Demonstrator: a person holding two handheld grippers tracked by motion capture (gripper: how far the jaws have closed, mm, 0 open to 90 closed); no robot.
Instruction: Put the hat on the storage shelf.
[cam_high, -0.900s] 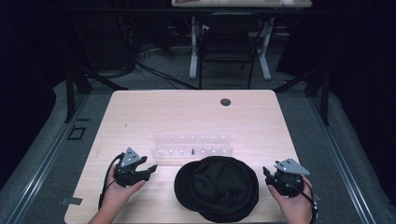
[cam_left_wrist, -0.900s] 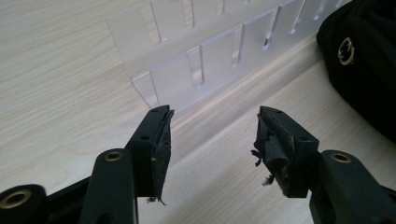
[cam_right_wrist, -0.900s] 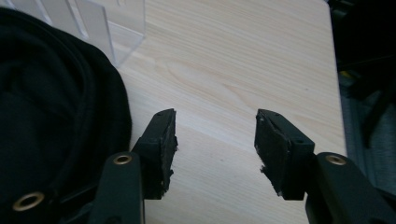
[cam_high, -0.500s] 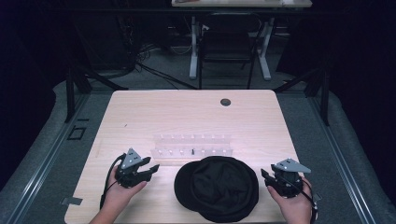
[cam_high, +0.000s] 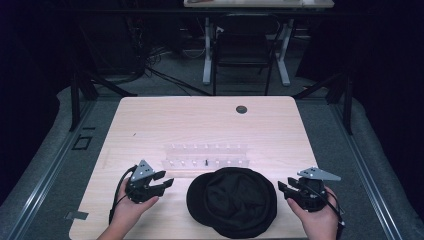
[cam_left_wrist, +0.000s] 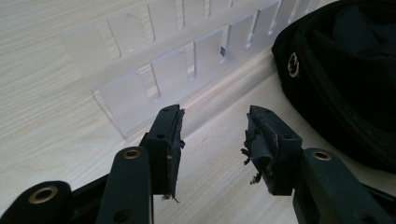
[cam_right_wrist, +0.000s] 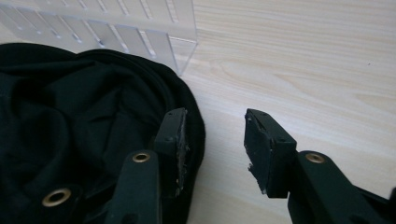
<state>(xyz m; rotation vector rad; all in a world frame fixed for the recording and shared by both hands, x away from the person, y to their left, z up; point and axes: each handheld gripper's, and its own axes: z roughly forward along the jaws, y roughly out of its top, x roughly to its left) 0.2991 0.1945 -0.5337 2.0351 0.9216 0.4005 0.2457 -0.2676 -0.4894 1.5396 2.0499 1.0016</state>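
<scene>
While black cap (cam_high: 232, 201) lies between them, left gripper (cam_high: 159, 182) gapes empty; right gripper (cam_high: 286, 189) likewise wide, empty.

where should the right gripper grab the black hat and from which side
Probably the hat's soft rim on its right edge, come at from the right. In the right gripper view that rolled edge lies just beside the open right gripper, thin enough to pinch, while the crown is loose, crumpled cloth. The clear rack blocks the far side.
</scene>
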